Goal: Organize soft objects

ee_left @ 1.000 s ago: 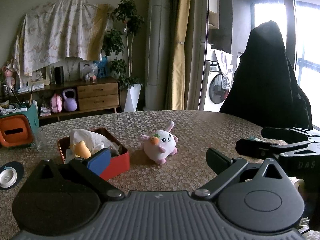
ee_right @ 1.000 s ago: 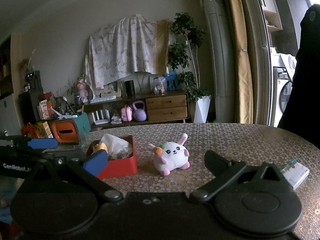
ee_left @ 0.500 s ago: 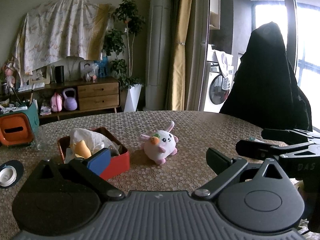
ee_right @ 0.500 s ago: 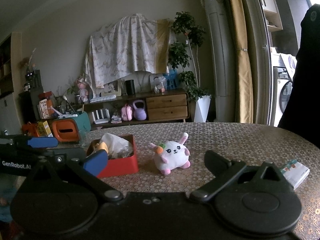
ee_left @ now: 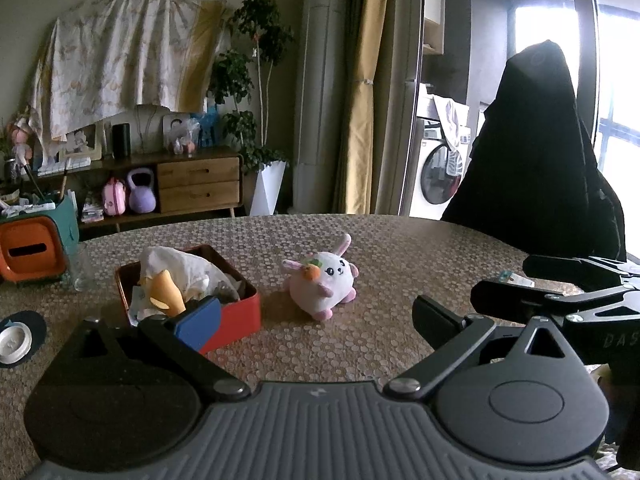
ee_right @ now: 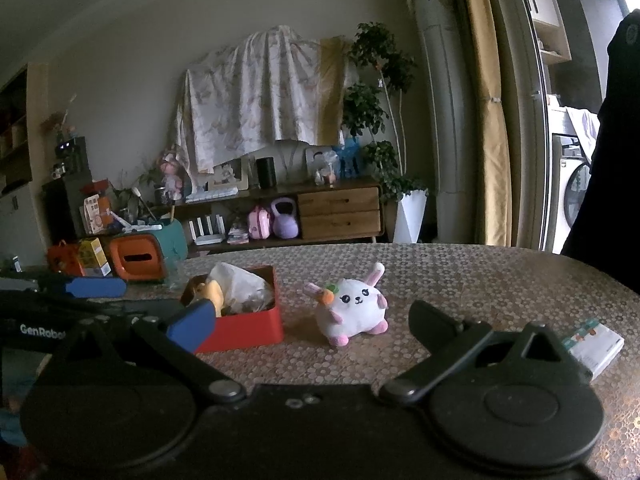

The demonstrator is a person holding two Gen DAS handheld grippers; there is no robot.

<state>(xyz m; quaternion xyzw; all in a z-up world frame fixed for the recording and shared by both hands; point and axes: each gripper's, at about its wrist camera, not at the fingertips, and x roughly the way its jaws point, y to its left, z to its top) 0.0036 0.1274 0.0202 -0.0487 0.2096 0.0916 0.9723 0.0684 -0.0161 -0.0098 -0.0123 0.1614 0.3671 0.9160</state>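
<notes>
A white plush bunny (ee_left: 322, 280) with pink ears and an orange carrot sits on the patterned table, also in the right wrist view (ee_right: 352, 308). Left of it stands a red box (ee_left: 236, 316) holding a white cloth (ee_left: 180, 268) and a yellow soft toy (ee_left: 164, 292); the box also shows in the right wrist view (ee_right: 244, 328). My left gripper (ee_left: 316, 320) is open and empty, short of the bunny. My right gripper (ee_right: 308, 320) is open and empty, also short of the bunny. Each gripper appears at the edge of the other's view.
An orange and teal tissue holder (ee_left: 32, 244) stands at the table's left. A white lid on a dark coaster (ee_left: 14, 340) lies near the left edge. A small white packet (ee_right: 592, 344) lies at the right. A black-draped chair (ee_left: 540, 160) stands behind the table.
Both grippers have drifted very slightly; the bunny and box have not moved.
</notes>
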